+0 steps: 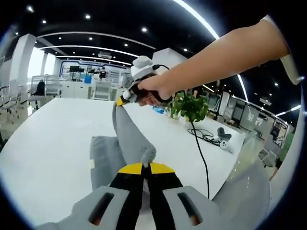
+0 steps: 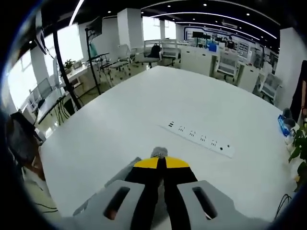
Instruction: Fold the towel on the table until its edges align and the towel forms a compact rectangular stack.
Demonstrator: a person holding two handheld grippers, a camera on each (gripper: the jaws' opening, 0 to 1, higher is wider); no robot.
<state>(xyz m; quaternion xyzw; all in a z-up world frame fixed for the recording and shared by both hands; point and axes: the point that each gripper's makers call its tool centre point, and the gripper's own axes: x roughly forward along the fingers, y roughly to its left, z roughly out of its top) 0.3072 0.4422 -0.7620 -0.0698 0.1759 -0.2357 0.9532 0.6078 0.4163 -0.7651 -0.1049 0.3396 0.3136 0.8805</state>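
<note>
- A grey towel is lifted off a white table, stretched like a band between the two grippers, with its loose lower part resting crumpled on the tabletop.
- In the left gripper view, the left gripper has its yellow-tipped jaws pressed together on a tuft of the towel's near end.
- Farther along, the right gripper, held by a person's hand, pinches the towel's far end above the table.
- In the right gripper view, the right gripper is clamped on a small bunch of towel.
- Beyond it, a white power strip lies on the table.
- A potted plant and a black cable sit past the towel.
</note>
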